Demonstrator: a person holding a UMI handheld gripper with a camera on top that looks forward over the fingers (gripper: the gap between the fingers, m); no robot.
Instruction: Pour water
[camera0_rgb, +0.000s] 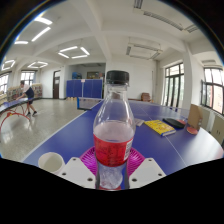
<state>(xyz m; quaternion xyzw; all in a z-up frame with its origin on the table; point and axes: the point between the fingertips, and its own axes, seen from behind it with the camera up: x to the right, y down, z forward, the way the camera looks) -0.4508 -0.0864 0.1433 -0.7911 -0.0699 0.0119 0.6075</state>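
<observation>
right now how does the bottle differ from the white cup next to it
The bottle stands tall and upright between the gripper fingers; the white cup sits low beside them, off to one side. The bottle is clear, showing red liquid in its lower half; the cup is opaque and its contents cannot be seen. The bottle has a dark cap; the cup is open-topped. Both rest on the blue table.

The gripper (111, 170) shows two pale, whitish-grey fingers (76, 172) with blocky, angular outlines and darker shaded edges. Their inner faces carry bright magenta pads (90, 157) with a faint ribbed pattern.
</observation>
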